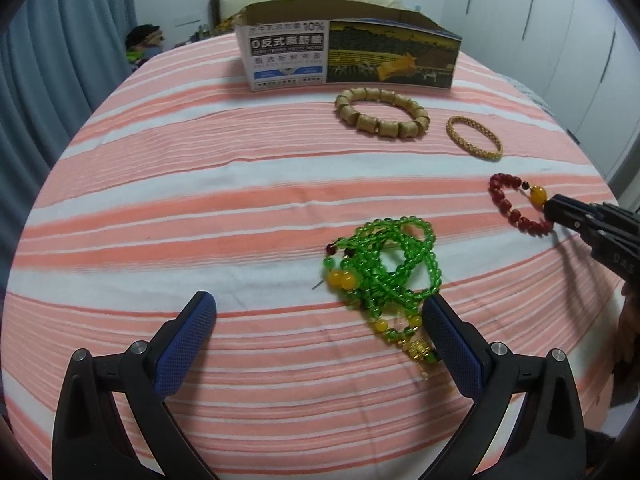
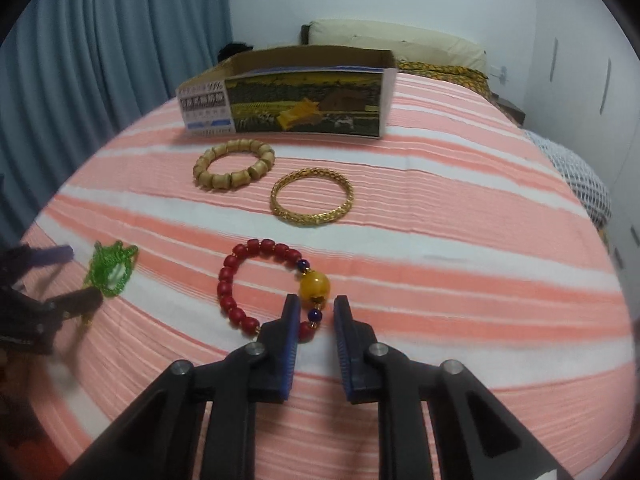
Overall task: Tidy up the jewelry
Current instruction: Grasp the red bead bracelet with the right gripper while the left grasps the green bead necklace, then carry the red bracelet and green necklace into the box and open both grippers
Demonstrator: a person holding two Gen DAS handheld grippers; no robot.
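A green bead necklace (image 1: 384,268) lies bunched on the striped bedspread, just ahead of my open left gripper (image 1: 320,308); its tassel end lies by the right finger. It also shows in the right wrist view (image 2: 110,272). A red bead bracelet (image 2: 256,284) with an amber bead lies in front of my right gripper (image 2: 316,308), whose jaws are partly open around the near beads without gripping them. The red bracelet also shows in the left wrist view (image 1: 516,204). A wooden bead bracelet (image 1: 382,114) and a gold bangle (image 1: 474,136) lie farther back.
An open cardboard box (image 1: 348,56) stands at the back of the bed, also in the right wrist view (image 2: 288,96). The striped bedspread (image 1: 200,200) covers the bed. Pillows lie behind the box, blue curtains at left, white wardrobe at right.
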